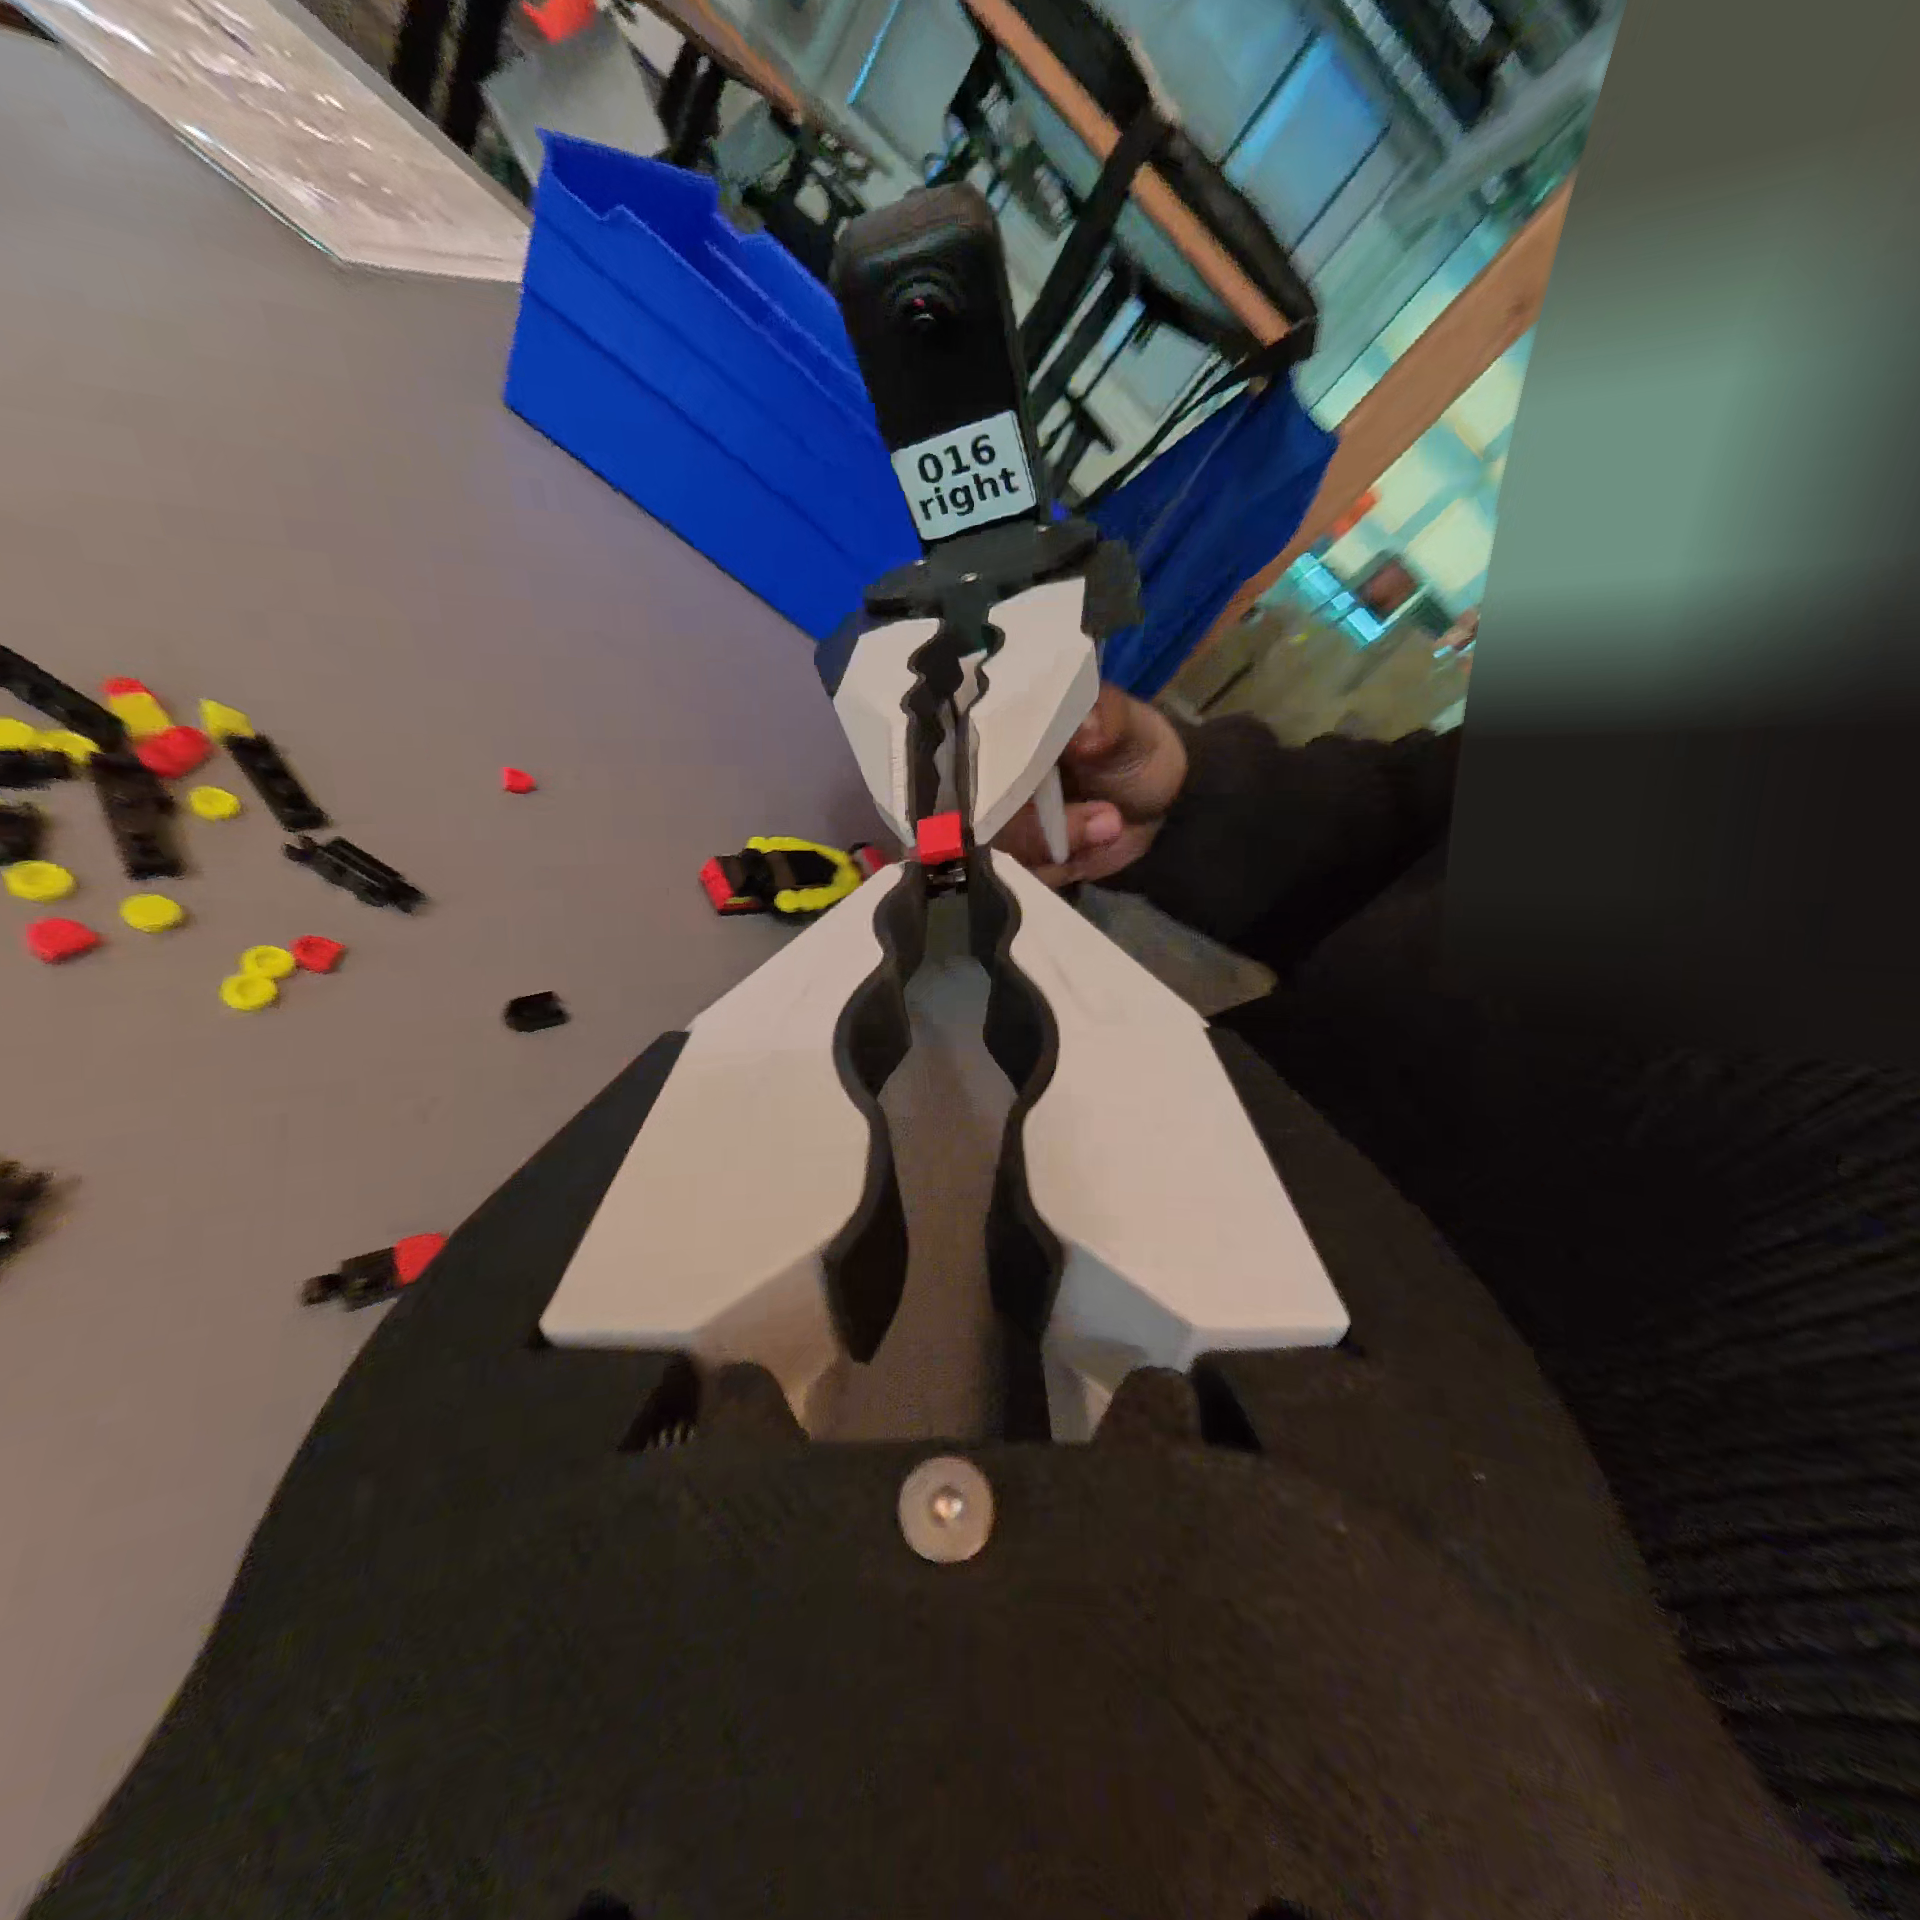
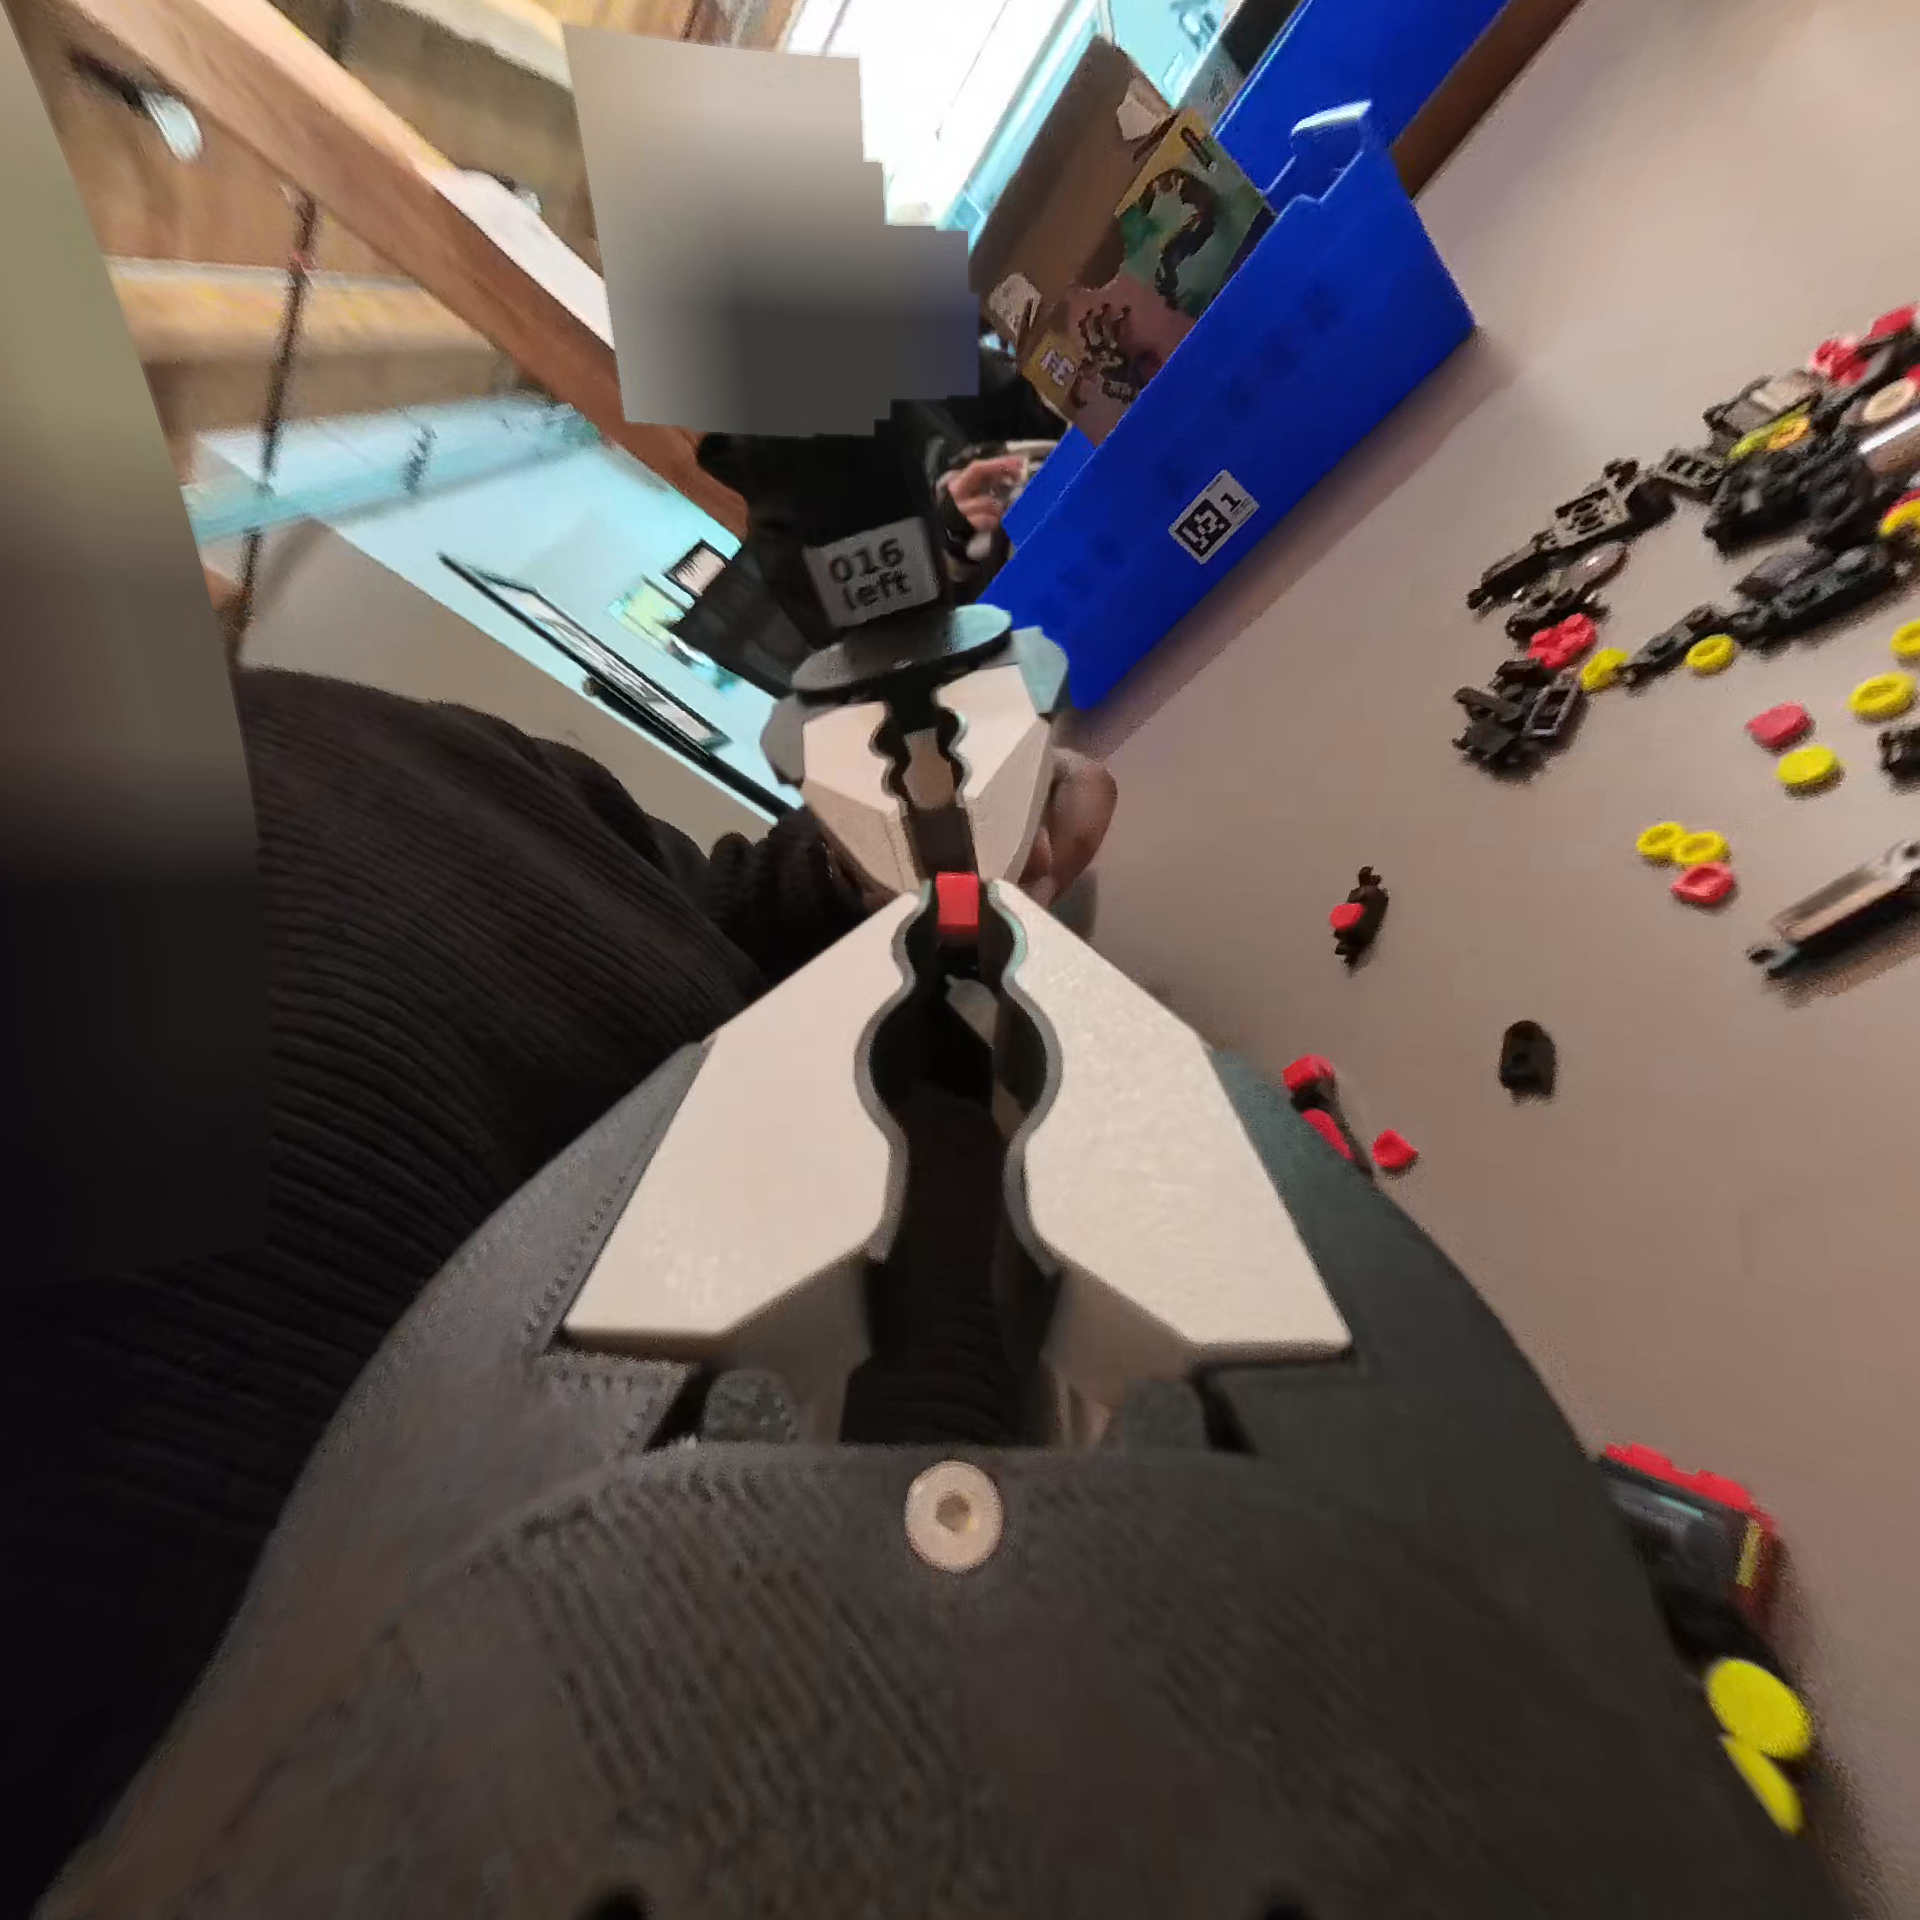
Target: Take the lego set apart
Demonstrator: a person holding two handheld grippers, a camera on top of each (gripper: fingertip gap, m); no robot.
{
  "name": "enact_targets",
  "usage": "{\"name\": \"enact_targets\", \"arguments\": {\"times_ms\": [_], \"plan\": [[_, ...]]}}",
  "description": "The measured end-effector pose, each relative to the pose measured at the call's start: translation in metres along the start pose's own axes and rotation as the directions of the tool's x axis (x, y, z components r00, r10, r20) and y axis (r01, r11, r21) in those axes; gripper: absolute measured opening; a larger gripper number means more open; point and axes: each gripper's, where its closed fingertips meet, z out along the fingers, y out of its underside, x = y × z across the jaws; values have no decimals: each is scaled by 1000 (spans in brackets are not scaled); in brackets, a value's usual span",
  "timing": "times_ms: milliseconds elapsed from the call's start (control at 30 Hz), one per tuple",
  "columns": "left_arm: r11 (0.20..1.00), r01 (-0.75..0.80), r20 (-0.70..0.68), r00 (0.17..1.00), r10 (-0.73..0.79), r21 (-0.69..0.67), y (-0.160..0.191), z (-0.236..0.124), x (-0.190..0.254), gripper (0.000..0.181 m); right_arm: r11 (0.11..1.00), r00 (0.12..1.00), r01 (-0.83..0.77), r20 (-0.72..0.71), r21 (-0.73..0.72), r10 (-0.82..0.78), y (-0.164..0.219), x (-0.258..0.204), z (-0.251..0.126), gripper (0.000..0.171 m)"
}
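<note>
Lego piece (image 1: 938, 837), small and red atop a dark bit, hangs above the grey table (image 1: 364, 582), pinched between the left gripper (image 1: 940, 883) and right gripper (image 2: 956, 920), both clamped tip to tip. Loose bricks (image 1: 156, 821) lie at nine o'clock, blue bin (image 1: 686, 384) at eleven.

Grey table (image 1: 312, 540), wooden beams (image 1: 1122, 177) behind.

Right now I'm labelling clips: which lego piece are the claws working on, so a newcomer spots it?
Find the blue bin on the grey table; in front of it the left claw and right claw meet tip to tip. Pinched between them is a small red block, held in the air, unlike the loose pieces lying flat.
</note>
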Motion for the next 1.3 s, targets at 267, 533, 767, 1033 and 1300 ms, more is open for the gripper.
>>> {"name": "enact_targets", "arguments": {"times_ms": [267,533,767,1033,1300], "plan": [[979,-136,31,989,142,-154,31,20,8,0,982,987,-156,39,110,153,-12,11,-4,0],[997,-24,176,984,37,-74,14,6,-28,0,989,974,46,-225,138,-14,-31,39,-29,0],[997,-34,189,981,47,-71,15,5,-31,0,970,964,137,-252,200,-84,-61,31,-59,0],[997,-29,162,986,40,-69,16,7,-29,0,925,800,378,-515,37,-307,-47,29,-81,3],[997,-62,174,982,68,-44,11,10,-33,0,934,774,351,-579,57,-256,-1,17,-65,16]]}}
